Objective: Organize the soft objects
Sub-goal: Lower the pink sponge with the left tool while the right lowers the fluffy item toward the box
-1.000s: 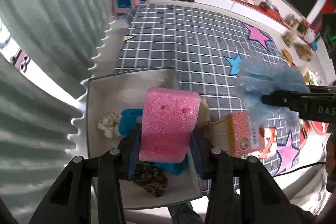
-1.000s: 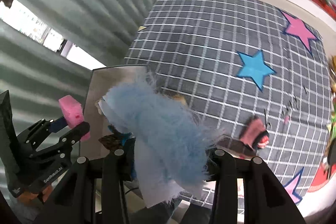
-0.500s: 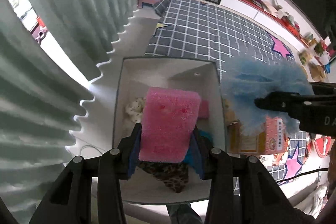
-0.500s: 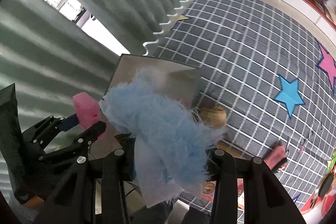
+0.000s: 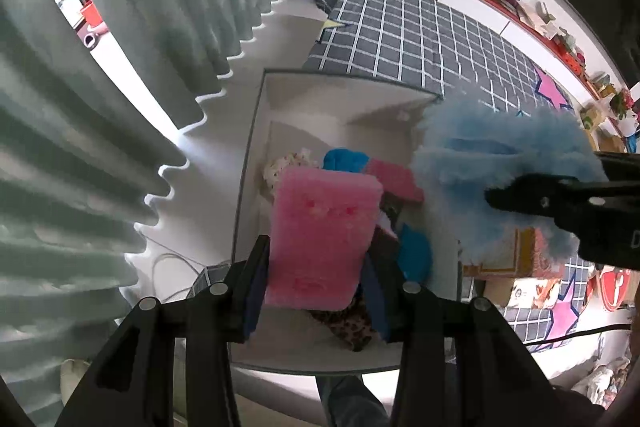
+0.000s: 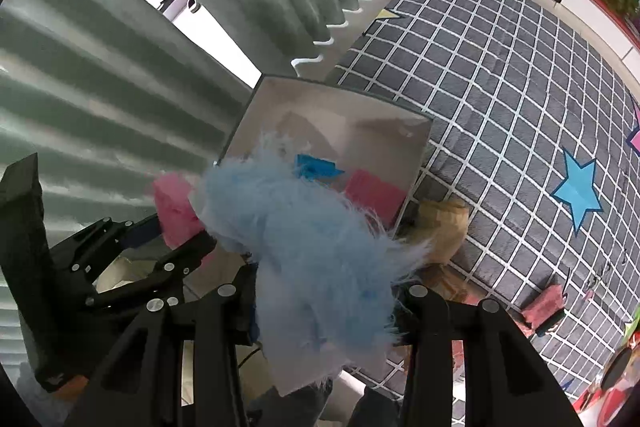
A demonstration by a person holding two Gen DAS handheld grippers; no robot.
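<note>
The left gripper point(image 5: 316, 291) is clamped on a pink sponge point(image 5: 322, 239), holding it above a white box point(image 5: 256, 155) that stands on the floor beside a checked mat point(image 5: 432, 43). The right gripper point(image 6: 324, 311) is closed on a fluffy blue cloth point(image 6: 316, 239) at the box's right edge. Inside the box lie a blue cloth point(image 5: 346, 159), another pink sponge point(image 5: 394, 179) and a leopard-print piece point(image 5: 352, 325).

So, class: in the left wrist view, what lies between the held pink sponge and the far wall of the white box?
In that view, a blue soft item and a cream patterned fabric piece lie between the pink sponge and the white box wall.
</note>
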